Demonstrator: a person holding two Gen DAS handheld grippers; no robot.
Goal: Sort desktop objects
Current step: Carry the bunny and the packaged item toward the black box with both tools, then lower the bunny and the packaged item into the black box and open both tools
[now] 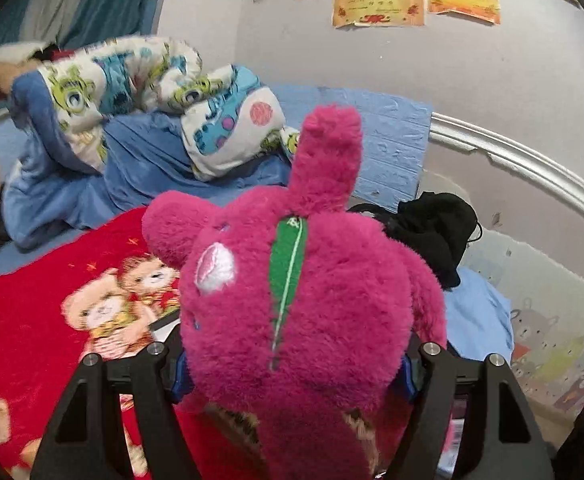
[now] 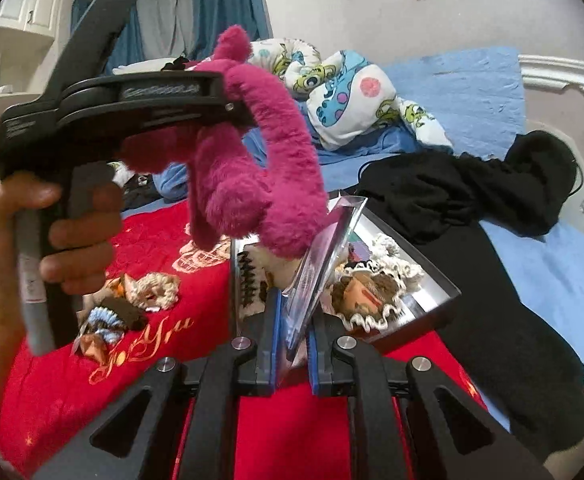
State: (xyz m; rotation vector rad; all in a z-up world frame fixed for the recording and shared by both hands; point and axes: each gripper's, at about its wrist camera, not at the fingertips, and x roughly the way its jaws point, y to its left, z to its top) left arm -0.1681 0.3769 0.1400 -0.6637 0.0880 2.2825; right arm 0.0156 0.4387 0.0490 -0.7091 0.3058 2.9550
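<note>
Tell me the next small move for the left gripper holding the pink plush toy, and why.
Probably carry the pink plush toy a little farther over the metal tray and lower it. The left gripper has it clamped and lifted, while the right gripper holds the clear lid tilted open.

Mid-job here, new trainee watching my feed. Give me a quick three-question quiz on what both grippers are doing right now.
1. True or false: the left gripper is shut on the pink plush toy.
2. What is clamped in the right gripper? A) a black garment B) a clear plastic lid C) a crochet piece
3. Fill in: the metal tray rests on the ____ blanket.

Key
1. True; the toy hangs lifted above the tray in the right wrist view.
2. B, the clear plastic lid, tilted up over the tray.
3. Red.
</note>
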